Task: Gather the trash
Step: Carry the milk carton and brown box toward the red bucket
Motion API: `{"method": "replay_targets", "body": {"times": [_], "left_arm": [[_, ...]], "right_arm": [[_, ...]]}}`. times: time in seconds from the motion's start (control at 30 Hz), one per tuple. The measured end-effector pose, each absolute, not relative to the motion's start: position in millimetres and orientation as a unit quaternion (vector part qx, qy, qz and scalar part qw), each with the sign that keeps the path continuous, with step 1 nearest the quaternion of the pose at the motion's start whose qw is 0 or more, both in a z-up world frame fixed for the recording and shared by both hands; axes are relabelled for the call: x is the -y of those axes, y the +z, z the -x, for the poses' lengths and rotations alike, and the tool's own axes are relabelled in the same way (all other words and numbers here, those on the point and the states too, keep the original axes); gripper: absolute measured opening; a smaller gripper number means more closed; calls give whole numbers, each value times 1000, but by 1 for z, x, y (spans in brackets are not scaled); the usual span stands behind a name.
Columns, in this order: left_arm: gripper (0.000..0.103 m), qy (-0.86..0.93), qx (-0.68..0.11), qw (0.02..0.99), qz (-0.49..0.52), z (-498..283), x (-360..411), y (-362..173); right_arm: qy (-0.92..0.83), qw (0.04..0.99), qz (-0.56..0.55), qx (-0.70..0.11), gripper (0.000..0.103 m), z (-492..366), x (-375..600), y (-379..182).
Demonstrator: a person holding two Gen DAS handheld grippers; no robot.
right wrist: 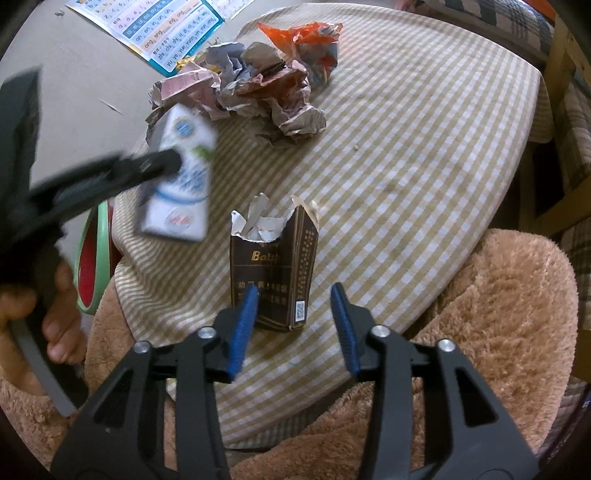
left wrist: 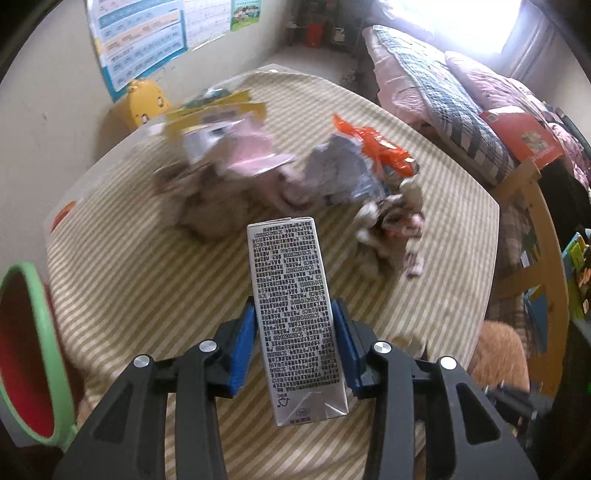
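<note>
Trash is what we see first: a drink carton (left wrist: 295, 314) sits clamped between the blue pads of our left hand-held gripper (left wrist: 295, 332), lifted clear of the counter (left wrist: 129, 277) with its striped cloth. Our right hand-held gripper (right wrist: 295, 306) stands released, jaws apart around a torn brown cigarette pack (right wrist: 275, 273) that stands upright on the cloth; the left pad looks to be touching it, though we cannot be sure. Further back lies a heap of crumpled paper (right wrist: 258, 85), with an orange wrapper (right wrist: 299, 33) at its far edge. A green-rimmed red bin (left wrist: 26, 350) sits beside the counter's left edge. A fuzzy tan fabric (right wrist: 498, 332) lies at the counter's near edge.
</note>
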State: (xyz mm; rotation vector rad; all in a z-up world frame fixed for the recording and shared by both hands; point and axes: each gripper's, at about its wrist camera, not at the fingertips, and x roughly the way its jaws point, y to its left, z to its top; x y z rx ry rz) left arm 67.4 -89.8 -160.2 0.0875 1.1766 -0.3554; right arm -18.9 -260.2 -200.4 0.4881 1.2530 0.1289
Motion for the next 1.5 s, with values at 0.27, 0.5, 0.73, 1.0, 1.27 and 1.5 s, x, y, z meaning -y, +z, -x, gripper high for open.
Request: {"method": "replay_targets", "body": {"times": [0.27, 0.5, 0.73, 1.0, 1.27, 1.5], "left_arm": [[39, -128, -565, 814, -41, -54, 49, -173], [47, -128, -569, 812, -33, -54, 49, -182], [38, -120, -559, 820, 3, -51, 37, -173], [38, -114, -495, 861, 11, -42, 26, -129], [38, -110, -468, 877, 12, -35, 15, -113], [38, -100, -464, 880, 27, -33, 0, -111]], "right_arm": [[58, 780, -208, -587, 43, 15, 248, -202], [46, 783, -201, -586, 48, 17, 246, -200], [47, 789, -188, -584, 58, 5, 238, -194], [48, 787, -153, -596, 65, -13, 214, -201], [34, 782, -140, -606, 65, -18, 207, -215], [39, 793, -103, -599, 48, -15, 187, -217]]}}
